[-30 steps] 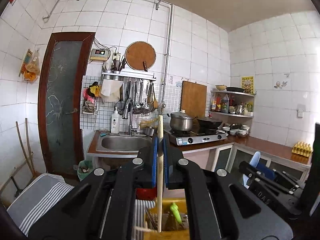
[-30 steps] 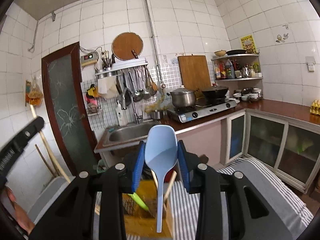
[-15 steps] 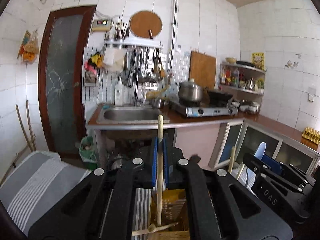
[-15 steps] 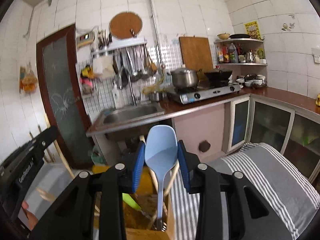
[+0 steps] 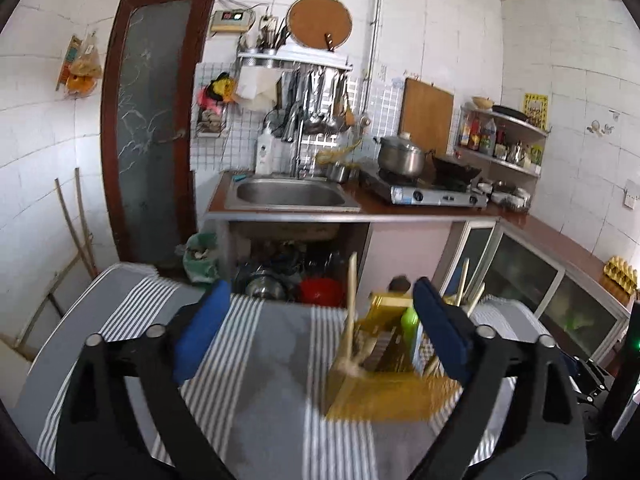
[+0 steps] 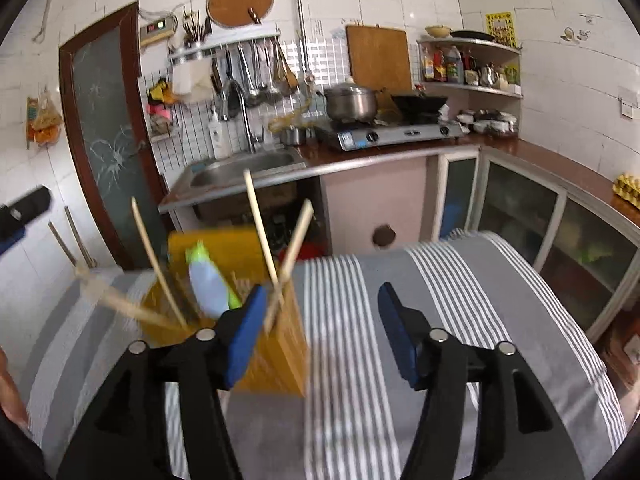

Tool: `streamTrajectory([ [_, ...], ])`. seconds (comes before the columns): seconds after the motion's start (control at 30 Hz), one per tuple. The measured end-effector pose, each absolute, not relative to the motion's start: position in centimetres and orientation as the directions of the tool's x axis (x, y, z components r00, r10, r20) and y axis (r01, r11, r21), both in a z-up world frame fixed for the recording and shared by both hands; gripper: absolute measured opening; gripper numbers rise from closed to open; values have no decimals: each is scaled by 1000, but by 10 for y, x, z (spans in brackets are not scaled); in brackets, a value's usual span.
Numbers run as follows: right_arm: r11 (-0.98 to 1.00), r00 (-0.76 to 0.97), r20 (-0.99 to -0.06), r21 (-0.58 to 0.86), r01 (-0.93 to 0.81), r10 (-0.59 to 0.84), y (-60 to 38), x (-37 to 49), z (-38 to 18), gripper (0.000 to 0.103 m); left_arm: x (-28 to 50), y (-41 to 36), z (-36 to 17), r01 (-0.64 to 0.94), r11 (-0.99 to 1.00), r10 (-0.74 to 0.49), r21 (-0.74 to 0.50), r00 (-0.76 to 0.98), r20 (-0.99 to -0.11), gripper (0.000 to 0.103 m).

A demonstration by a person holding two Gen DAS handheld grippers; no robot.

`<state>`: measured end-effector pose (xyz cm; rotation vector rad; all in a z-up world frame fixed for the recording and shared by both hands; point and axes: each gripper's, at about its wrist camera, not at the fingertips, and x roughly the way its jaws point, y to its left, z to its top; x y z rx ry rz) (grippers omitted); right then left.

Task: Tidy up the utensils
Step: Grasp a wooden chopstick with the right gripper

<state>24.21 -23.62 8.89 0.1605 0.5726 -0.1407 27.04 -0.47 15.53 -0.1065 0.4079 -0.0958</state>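
A yellow utensil holder point(image 5: 384, 376) stands on the grey striped cloth point(image 5: 272, 360), blurred by motion. It holds a wooden stick point(image 5: 351, 300), other wooden utensils and a green-handled tool point(image 5: 409, 322). My left gripper point(image 5: 320, 332) is open and empty, just in front of the holder, which sits near its right finger. In the right wrist view the holder point(image 6: 276, 352) stands at the left with the light blue spoon point(image 6: 208, 288) and wooden sticks point(image 6: 260, 220) in it. My right gripper point(image 6: 322, 334) is open and empty, its left finger beside the holder.
Behind the cloth-covered table is a kitchen counter with a steel sink point(image 5: 288, 194), a gas stove point(image 5: 432, 196) with a pot, hanging ladles, a corner shelf point(image 5: 504, 136) and glass cabinets point(image 6: 520, 208). A brown door point(image 5: 148, 120) is at the left.
Both grippers opened and let go: the wooden stick and the blue spoon now stand in the yellow holder. Both grippers pulled back and tilted down toward the table.
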Motion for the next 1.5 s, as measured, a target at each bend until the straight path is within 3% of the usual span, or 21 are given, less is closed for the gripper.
streamTrajectory([
  [0.2, 983, 772, -629, 68, 168, -89, -223, 197, 53, 68, 230, 34, 113, 31, 987, -106, -156, 859, -501, 98],
  [0.43, 995, 716, -696, 27, 96, -50, -189, 170, 12, 68, 198, 59, 32, -37, 996, -25, -76, 733, -680, 98],
  [0.8, 999, 636, -771, 28, 25, 6, -127, 171, -18, 67, 170, 74, -32, -78, 996, 75, 32, 648, -758, 98],
  [1.07, 999, 576, -818, 38, 35, 11, -101, 194, -32, 40, 166, 80, -40, -115, 993, 97, 33, 617, -781, 98],
  [1.17, 999, 565, -825, 33, 36, 7, -96, 197, -31, 26, 165, 76, -41, -117, 992, 106, 43, 609, -786, 98],
  [1.23, 999, 557, -830, 45, 27, 23, -94, 201, -30, 12, 164, 72, -41, -121, 992, 111, 47, 601, -791, 98],
  [1.5, 998, 567, -824, 46, 35, 18, -125, 208, -27, 6, 152, 63, -39, -129, 991, 95, 23, 583, -807, 97],
])
